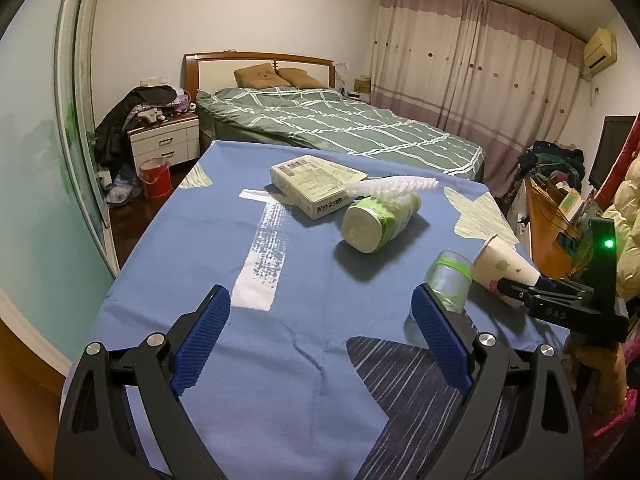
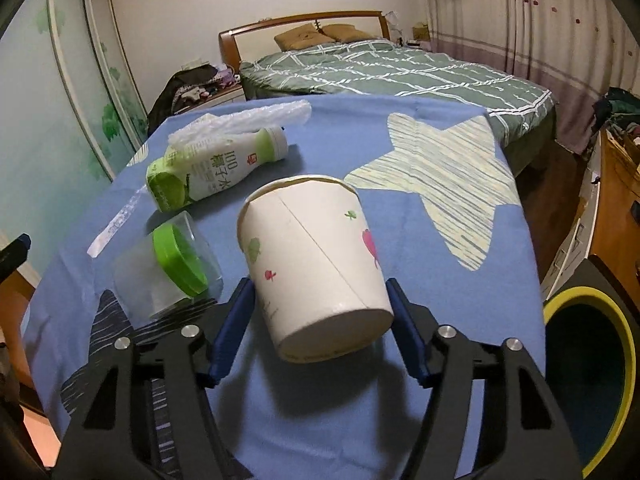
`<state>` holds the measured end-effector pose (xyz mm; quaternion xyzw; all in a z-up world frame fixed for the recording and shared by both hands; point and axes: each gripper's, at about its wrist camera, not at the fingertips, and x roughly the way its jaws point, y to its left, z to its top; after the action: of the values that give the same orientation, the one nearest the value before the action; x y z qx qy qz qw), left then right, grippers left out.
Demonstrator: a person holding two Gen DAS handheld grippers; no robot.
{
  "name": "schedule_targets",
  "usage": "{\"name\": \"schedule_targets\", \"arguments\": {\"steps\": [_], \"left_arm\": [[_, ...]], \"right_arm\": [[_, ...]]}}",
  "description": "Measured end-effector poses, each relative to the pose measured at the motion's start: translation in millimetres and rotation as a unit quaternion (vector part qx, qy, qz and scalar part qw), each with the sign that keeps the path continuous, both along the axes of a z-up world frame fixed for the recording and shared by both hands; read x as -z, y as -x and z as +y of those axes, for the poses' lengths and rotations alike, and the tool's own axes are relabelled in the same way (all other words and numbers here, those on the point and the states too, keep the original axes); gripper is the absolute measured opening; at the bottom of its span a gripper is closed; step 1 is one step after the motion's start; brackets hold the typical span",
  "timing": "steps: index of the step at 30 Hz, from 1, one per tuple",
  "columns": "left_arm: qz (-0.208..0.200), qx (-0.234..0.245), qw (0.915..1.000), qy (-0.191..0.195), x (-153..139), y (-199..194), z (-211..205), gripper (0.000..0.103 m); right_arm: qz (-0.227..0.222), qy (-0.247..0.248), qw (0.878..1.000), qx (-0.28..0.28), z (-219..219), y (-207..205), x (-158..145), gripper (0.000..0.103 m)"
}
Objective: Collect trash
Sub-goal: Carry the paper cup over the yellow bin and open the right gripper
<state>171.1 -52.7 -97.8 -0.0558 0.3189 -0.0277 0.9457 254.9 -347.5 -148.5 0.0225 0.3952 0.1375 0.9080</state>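
A white paper cup (image 2: 316, 256) with small coloured prints lies tilted between the blue pads of my right gripper (image 2: 319, 284), which press on both sides of its base, just over the blue tablecloth (image 2: 400, 216). In the left wrist view the same cup (image 1: 504, 264) hangs in the right gripper (image 1: 512, 288) at the table's right edge. Beside it lies a clear jar (image 2: 176, 268) with a green lid. A green-and-white bottle (image 1: 380, 222), bubble wrap (image 1: 392, 186) and a flat box (image 1: 316, 184) lie farther back. My left gripper (image 1: 320, 296) stands wide open over bare cloth, holding nothing.
A dark bin with a yellow rim (image 2: 576, 292) stands low to the right of the table. Behind the table is a bed (image 1: 340, 128) with a green quilt. A nightstand (image 1: 164, 144) and a red bucket (image 1: 154, 178) are at the left, a cluttered wooden desk (image 1: 552, 216) at the right.
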Motion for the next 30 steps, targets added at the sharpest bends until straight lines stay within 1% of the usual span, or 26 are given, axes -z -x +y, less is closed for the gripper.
{"name": "schedule_targets", "arguments": {"steps": [8, 19, 22, 23, 25, 30], "left_arm": [[0.005, 0.015, 0.9999, -0.002, 2.2, 1.1, -9.3, 0.091], [0.017, 0.048, 0.9986, -0.013, 7.2, -1.5, -35.5, 0.091], [0.018, 0.060, 0.9979, -0.017, 7.9, -2.2, -44.4, 0.091], [0.019, 0.064, 0.9976, -0.019, 8.8, -2.9, -47.8, 0.091], [0.022, 0.071, 0.9969, -0.023, 10.9, -4.4, -54.8, 0.091], [0.030, 0.086, 0.9955, -0.027, 15.9, -8.3, -67.1, 0.091]], "right_arm": [[-0.033, -0.018, 0.999, 0.039, -15.5, 27.6, -15.0, 0.061], [-0.056, -0.045, 0.994, 0.085, -52.2, 54.8, -26.5, 0.060], [-0.060, -0.042, 0.991, 0.111, -66.5, 59.8, -26.9, 0.060], [-0.060, -0.043, 0.989, 0.130, -77.7, 61.6, -25.9, 0.060], [-0.059, -0.041, 0.986, 0.149, -88.9, 65.0, -25.1, 0.060], [-0.056, -0.020, 0.975, 0.215, -127.0, 71.9, -19.9, 0.060]]}}
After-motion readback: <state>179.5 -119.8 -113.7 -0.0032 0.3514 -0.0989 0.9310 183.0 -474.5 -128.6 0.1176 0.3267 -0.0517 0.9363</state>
